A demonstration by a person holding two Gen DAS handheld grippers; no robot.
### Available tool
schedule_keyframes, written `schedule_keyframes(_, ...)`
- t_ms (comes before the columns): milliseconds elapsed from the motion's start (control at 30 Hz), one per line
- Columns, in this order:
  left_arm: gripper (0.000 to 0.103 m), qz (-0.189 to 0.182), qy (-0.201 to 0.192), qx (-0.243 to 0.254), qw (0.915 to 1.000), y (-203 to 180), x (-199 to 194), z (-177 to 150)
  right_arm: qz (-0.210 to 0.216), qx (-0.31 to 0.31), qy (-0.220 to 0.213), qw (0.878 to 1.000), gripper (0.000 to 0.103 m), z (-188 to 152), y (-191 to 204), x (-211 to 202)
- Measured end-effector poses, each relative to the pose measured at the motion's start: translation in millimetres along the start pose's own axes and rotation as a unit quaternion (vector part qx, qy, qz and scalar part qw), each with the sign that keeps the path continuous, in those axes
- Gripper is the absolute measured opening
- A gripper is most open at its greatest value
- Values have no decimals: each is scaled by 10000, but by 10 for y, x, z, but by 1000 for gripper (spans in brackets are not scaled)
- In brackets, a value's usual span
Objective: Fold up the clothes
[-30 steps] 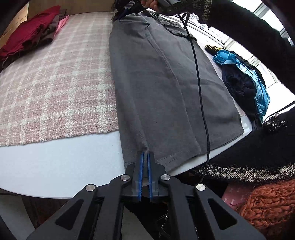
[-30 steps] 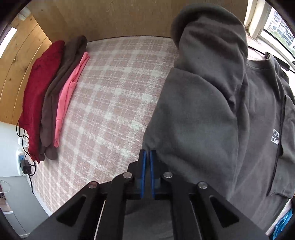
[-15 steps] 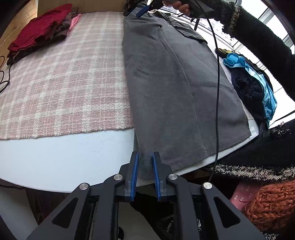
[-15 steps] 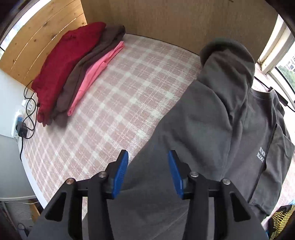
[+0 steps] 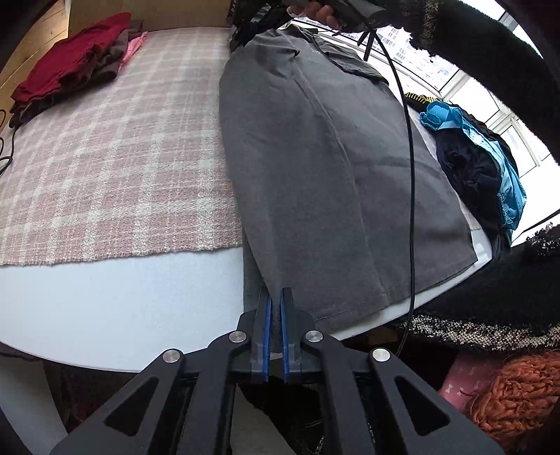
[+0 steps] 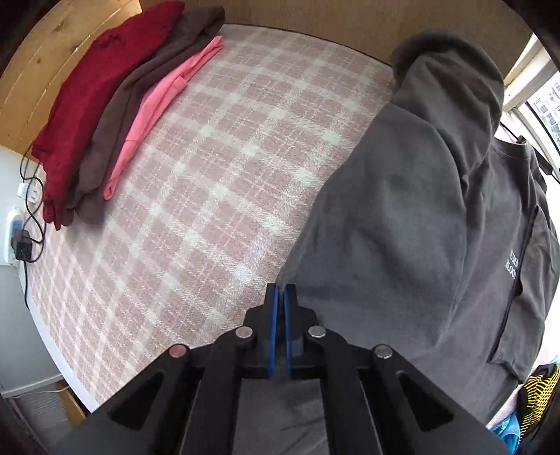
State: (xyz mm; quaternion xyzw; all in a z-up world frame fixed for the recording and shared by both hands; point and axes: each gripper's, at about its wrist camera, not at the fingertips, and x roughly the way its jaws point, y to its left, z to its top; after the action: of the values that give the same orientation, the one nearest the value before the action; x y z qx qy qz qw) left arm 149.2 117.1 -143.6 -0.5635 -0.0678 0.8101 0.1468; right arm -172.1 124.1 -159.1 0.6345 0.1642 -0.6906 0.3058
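Note:
A grey T-shirt (image 5: pixel 315 157) lies lengthwise on the table, its left side folded over the middle. My left gripper (image 5: pixel 275 308) is shut on its bottom hem at the table's near edge, with grey fabric pinched between the blue pads. In the right wrist view the same T-shirt (image 6: pixel 402 227) shows a folded sleeve bulging at the top and white print at the right. My right gripper (image 6: pixel 280 297) is shut at the shirt's left folded edge near the shoulder end. A person's hand (image 5: pixel 322 14) holds that gripper at the far end.
A pink plaid cloth (image 5: pixel 122 157) covers the white table (image 5: pixel 122 297). Folded red, brown and pink clothes (image 6: pixel 105 105) are stacked at the far left. A dark and blue clothes pile (image 5: pixel 483 164) lies to the right. A black cable (image 5: pixel 409 175) hangs across the shirt.
Both grippers were shut a second ago, opened half a second ago, and are shut again. The left one has retaken the hem, and the right one sits at the shirt's left edge.

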Motion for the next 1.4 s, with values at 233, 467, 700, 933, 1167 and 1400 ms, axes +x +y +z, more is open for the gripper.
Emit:
schedule_keyframes(233,4,223,65,215,9995,-117,67,-67,770,585,-368,9946,3,-61,-261,61)
schedule_keyframes(467,9,526,-36,33,9986,-36,-208,-88,1063,204,-785,9910,27,-361,-416,-430)
schedule_keyframes(700,31,329,-201,647,9972,-557,-228,28,396,-56,-725,9966,53,-539,-649,-351)
schedule_keyframes(933,31,578,193,1025,9929,-898,319,95,337,-123,-708,9968,52,-589,-615,-36)
schedule_keyframes(1167,2,-185,35,504,9986,-749,244,79,-142,-653,-793,9946,11,-657,-409,83)
schedule_keyframes(1400,11,-308,395,301,9983,-634,43,49,-210,-950,-344,9947,20,-737,-373,4)
